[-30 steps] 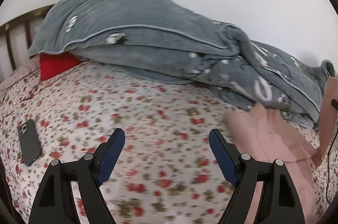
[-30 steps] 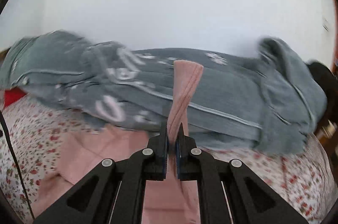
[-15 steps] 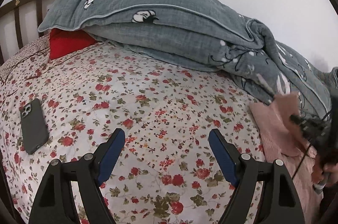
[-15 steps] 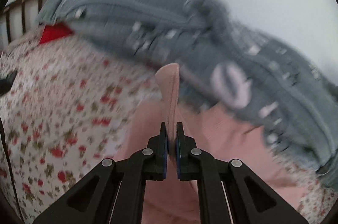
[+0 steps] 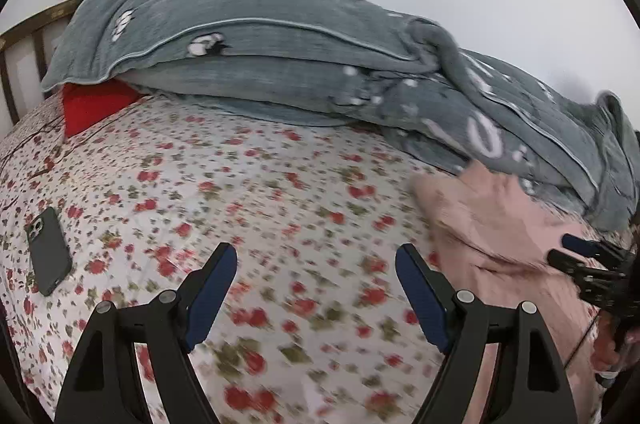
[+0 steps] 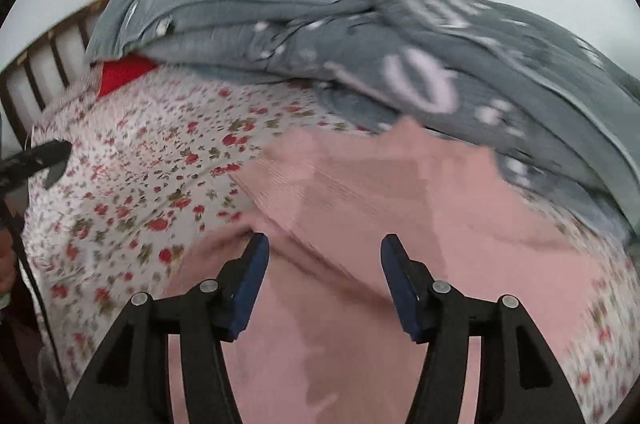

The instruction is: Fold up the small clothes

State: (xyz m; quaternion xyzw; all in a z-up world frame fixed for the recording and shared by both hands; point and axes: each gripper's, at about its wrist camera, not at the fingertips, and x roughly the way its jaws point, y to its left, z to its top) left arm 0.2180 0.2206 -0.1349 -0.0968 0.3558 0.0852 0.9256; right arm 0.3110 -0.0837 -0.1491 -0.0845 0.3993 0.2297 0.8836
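A pink garment (image 6: 400,207) lies spread on the flowered bed sheet, with a folded-over layer on top. It also shows in the left wrist view (image 5: 492,236) at the right. My right gripper (image 6: 324,256) is open and empty just above the garment's near part. My left gripper (image 5: 316,272) is open and empty over bare flowered sheet, to the left of the garment. The right gripper's fingertips (image 5: 576,248) show at the right edge of the left wrist view, on the garment.
A rumpled grey-blue quilt (image 5: 280,55) is heaped along the back of the bed against the white wall. A red pillow (image 5: 92,103) sticks out under it. A dark phone (image 5: 48,252) lies on the sheet (image 5: 240,191) at the left. A slatted headboard (image 6: 52,63) stands at far left.
My right gripper has opened and let go of the pink garment, which now lies folded over on the bed. Both views have shifted; the left gripper stayed open.
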